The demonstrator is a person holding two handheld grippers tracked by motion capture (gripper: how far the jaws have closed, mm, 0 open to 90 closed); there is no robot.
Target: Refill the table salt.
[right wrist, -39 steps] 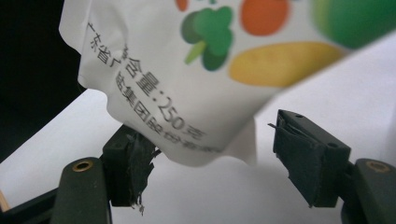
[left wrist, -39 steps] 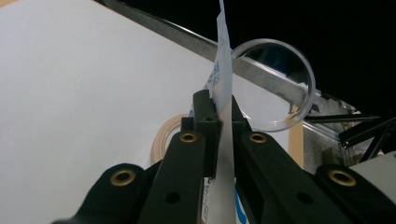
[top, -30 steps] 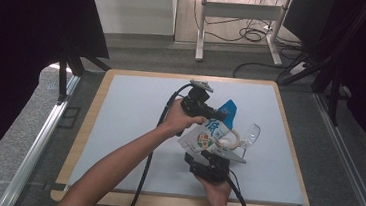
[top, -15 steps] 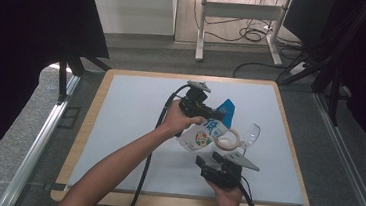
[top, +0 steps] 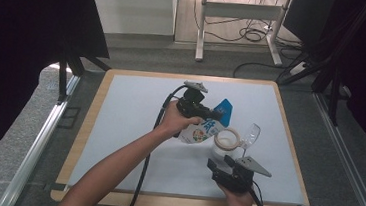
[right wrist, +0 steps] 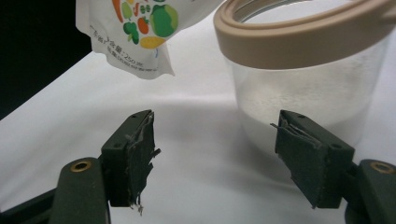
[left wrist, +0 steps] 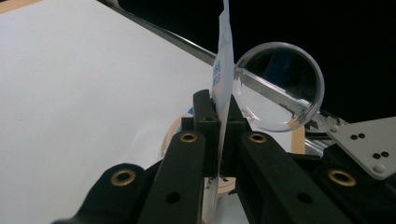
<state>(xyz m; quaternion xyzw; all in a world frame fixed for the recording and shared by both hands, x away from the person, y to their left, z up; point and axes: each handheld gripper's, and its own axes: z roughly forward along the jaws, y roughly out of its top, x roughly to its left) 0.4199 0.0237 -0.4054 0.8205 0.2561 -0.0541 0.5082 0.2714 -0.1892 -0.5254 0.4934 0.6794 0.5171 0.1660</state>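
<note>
The left claw [top: 209, 116] is clenched on the edge of a printed pouch [top: 201, 131] held above the white worktop [top: 129, 123], just beside a clear jar [top: 228, 141] with a tan rim, while the right claw [right wrist: 217, 158] stands released, empty, near the jar's base.

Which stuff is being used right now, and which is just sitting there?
In use: pouch pinched in the left gripper; open right gripper; jar under the pouch.
Just there: open clear lid; table; cables on the floor.
</note>
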